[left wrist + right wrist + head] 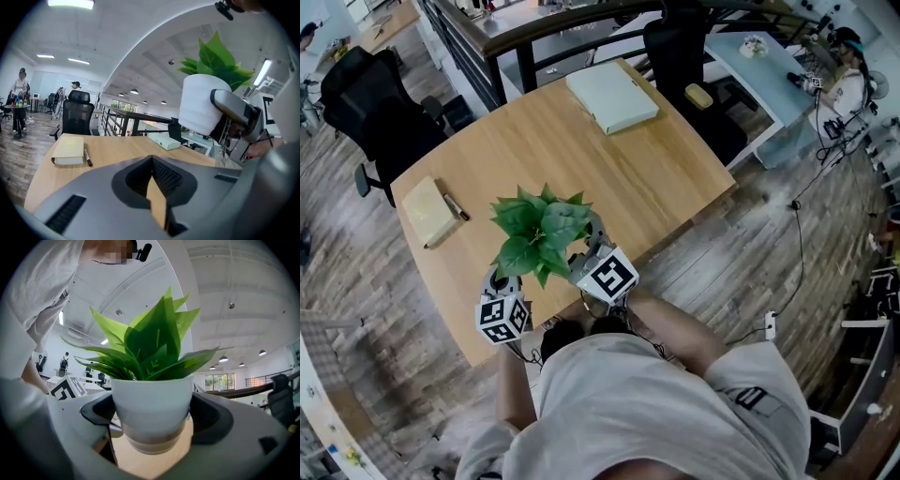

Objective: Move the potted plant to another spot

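head view overhead; all views share plant point(542, 230).

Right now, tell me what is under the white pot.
The right gripper clamps the white pot, which appears lifted. Only bare wooden tabletop shows below its base. In the head view the leaves cover the pot and the spot beneath.

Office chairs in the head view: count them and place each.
2. One black chair stands off the table's left corner, another at its far edge; others may be hidden.
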